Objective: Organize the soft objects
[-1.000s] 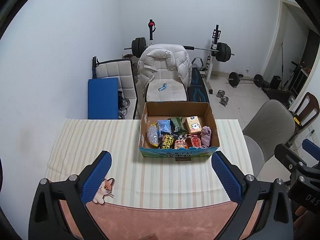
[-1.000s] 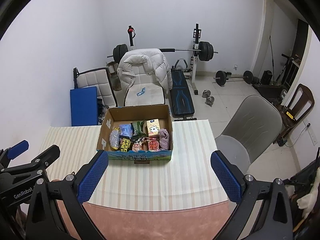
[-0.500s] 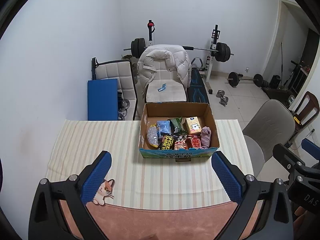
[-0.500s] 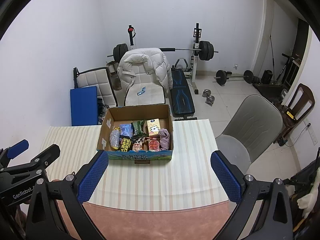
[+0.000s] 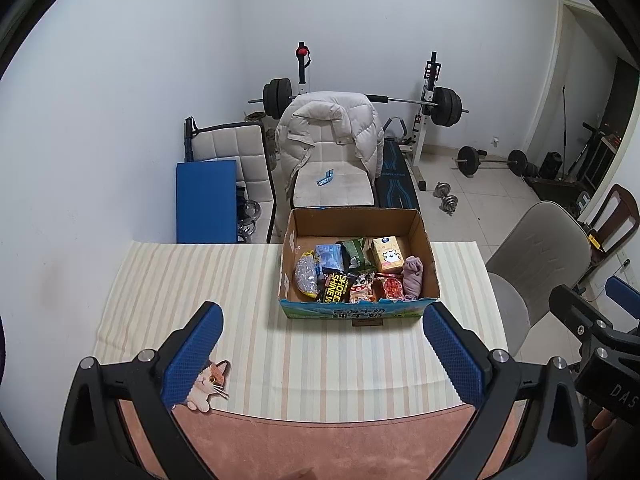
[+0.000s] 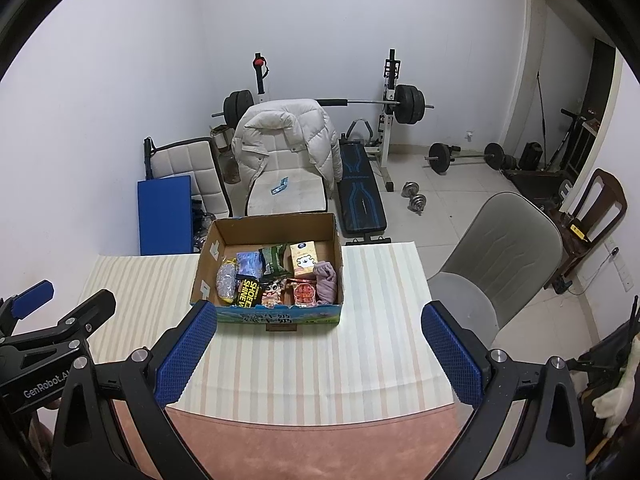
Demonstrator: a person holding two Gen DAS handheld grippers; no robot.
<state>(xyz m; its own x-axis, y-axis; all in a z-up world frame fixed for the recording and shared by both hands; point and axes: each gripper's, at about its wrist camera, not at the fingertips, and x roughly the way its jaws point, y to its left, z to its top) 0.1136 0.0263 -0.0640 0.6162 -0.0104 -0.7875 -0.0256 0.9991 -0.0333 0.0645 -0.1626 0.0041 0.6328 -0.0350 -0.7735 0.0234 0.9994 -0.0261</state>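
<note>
Soft stuff sits packed in an open cardboard box [image 5: 356, 312] at the far-middle of the table, on a striped cloth [image 5: 192, 280]. Inside, front row left to right: mesh pouch of small silvery bits [image 5: 306, 278], black "SHINE" packet [image 5: 334, 288], cartoon snack pack [image 5: 362, 290], red packet [image 5: 391, 286], and a bunched mauve cloth [image 5: 413, 278] against the right wall. Back row: blue packet [image 5: 329, 255], green packet [image 5: 354, 254], orange carton w/ a bear face [image 5: 386, 254]. Rear part of the box floor is bare.

Left gripper [image 5: 320, 354] hangs over the near edge of the table, blue pads spread wide, nothing between them, well short of the box. A cat-shaped sticker or pad [image 5: 208, 384] lies on the cloth's near edge, partly under the left pad.

Right gripper [image 6: 320, 352] is likewise wide open and empty, pointed at the box; in its view the left pad overlaps the box's front-left corner, but whether it touches — can't tell. Left tool's body shows at the lower left of that view.

Beyond the table: chair w/ a cream puffer jacket [image 5: 330, 128] over its back, barbell on a rack [image 5: 404, 100], blue mat [image 5: 206, 200], weight bench [image 6: 360, 196], dumbbells [image 5: 448, 196] on the tile floor, grey chair [image 6: 496, 264] off the table's right side.
</note>
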